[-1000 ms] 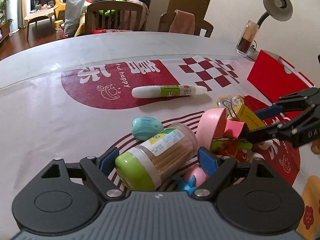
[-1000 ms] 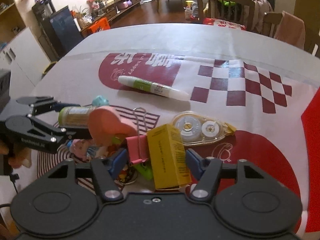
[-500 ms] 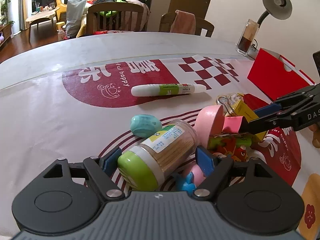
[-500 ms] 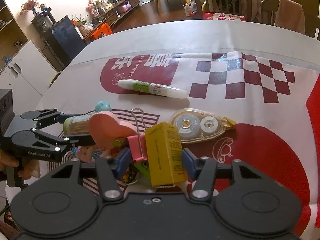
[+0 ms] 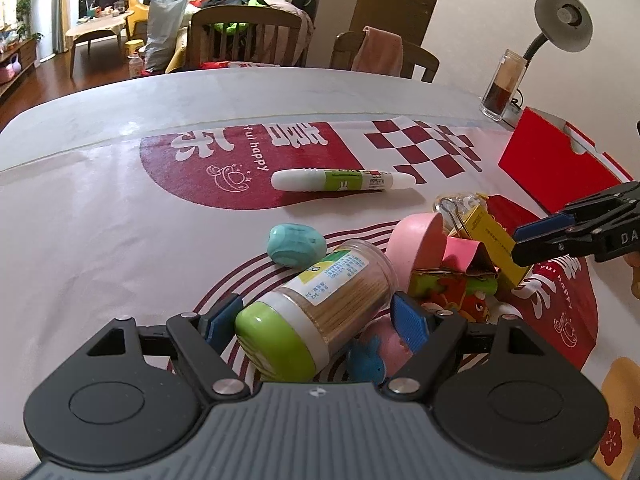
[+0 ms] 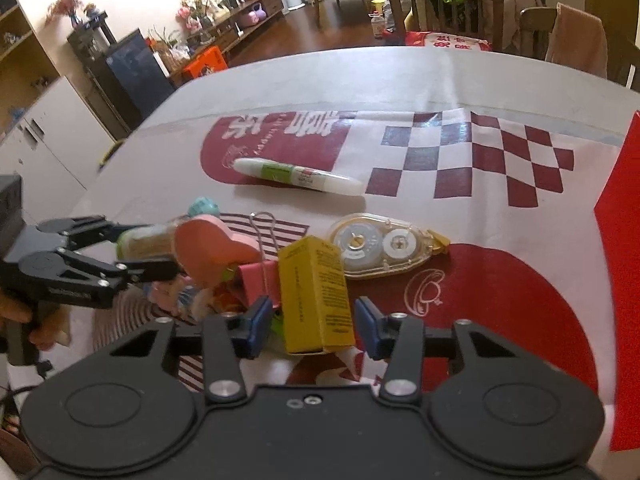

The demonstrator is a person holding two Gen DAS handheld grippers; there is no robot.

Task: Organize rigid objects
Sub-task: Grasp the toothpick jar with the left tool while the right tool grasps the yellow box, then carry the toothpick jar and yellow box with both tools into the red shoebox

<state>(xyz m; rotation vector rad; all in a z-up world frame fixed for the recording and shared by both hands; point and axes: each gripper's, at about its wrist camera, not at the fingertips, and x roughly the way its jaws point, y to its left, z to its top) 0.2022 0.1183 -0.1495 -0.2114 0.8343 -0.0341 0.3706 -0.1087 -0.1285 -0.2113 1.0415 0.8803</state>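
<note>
— Where is the left gripper (image 5: 316,320)?

— Low over the tabletop (image 5: 100,240), its blue-padded fingers (image 5: 406,320) spread wide with clear gaps on both sides of what lies between them — nothing is clamped.

— And the right gripper (image 6: 308,322)?

— Also low and level, its fingers (image 6: 256,326) parted, neither pad pressing on anything. From the left wrist view it reaches in from the right edge, its dark fingers pointing left.

— Any hands visible?

— A bit of the left hand (image 6: 16,312) wraps the gripper's handle at the left edge of the right wrist view.
</note>
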